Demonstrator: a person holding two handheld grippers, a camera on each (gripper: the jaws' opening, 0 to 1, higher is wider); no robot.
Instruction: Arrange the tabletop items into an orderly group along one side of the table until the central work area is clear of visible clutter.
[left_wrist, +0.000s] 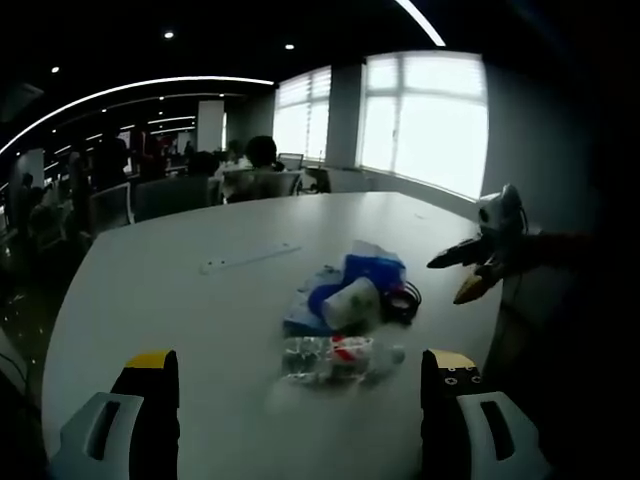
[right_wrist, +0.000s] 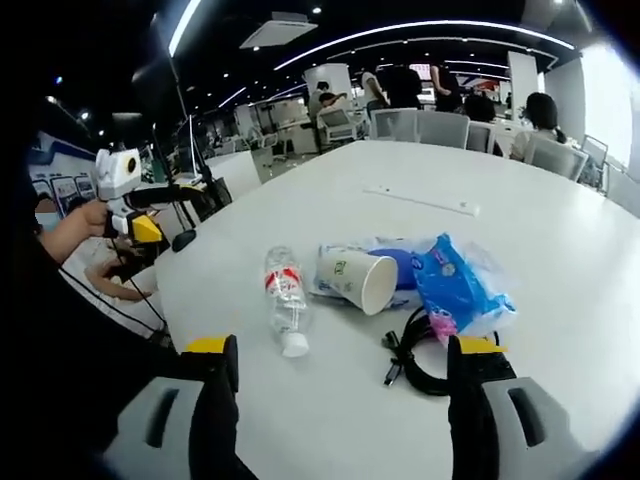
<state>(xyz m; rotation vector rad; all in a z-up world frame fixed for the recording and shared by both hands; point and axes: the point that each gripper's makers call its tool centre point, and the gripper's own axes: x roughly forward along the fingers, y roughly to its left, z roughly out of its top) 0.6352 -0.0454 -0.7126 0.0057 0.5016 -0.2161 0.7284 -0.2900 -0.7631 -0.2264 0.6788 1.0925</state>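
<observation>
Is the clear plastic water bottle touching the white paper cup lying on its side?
Apart. In the right gripper view a strip of bare white table shows between the clear plastic water bottle and the white paper cup along their whole length.

A clear plastic bottle (right_wrist: 284, 298) with a red label and white cap lies on its side on the white tabletop (right_wrist: 520, 230), just beside a white paper cup (right_wrist: 358, 278) tipped over with its mouth open. The cup rests against a blue packet (right_wrist: 455, 285) in crinkled clear wrap, and a coiled black cable (right_wrist: 415, 355) lies touching that packet. All 4 sit clustered together.
</observation>
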